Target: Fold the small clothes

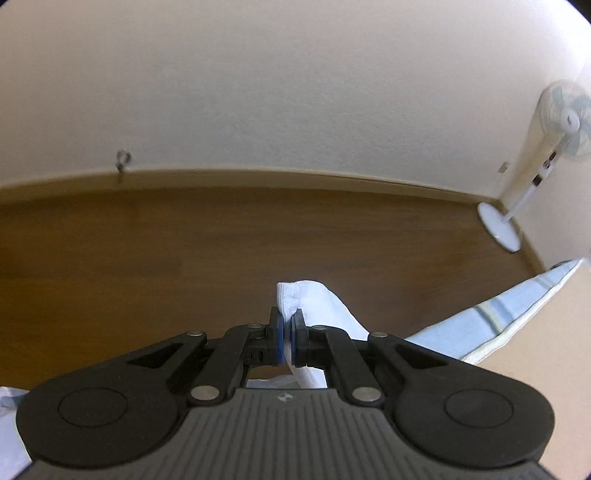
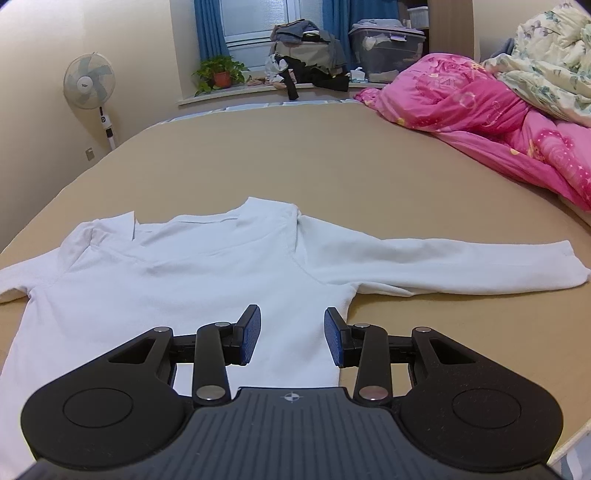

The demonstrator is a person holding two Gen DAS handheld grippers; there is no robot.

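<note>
Shirt (image 2: 184, 273) flat, collar away, sleeves sideways | left gripper (image 1: 287, 325) pinching cuff (image 1: 295, 295) | right gripper (image 2: 291, 334) fingers spread – empty

Cream walls (image 1: 258, 92), brown wooden floor (image 1: 184, 236), white pedestal fan (image 2: 88, 83) in the corner. Blue curtains (image 2: 208, 27) framing a window; potted plant (image 2: 221, 72), heaped clothes (image 2: 306, 48) along the sill. Pink quilt (image 2: 480, 107) bunched on the tan bed (image 2: 295, 155).

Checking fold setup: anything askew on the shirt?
Yes. The white shirt lies flat, but its collar's left flap is flipped up. The left claw pinches a white cuff lifted over the floor.
</note>
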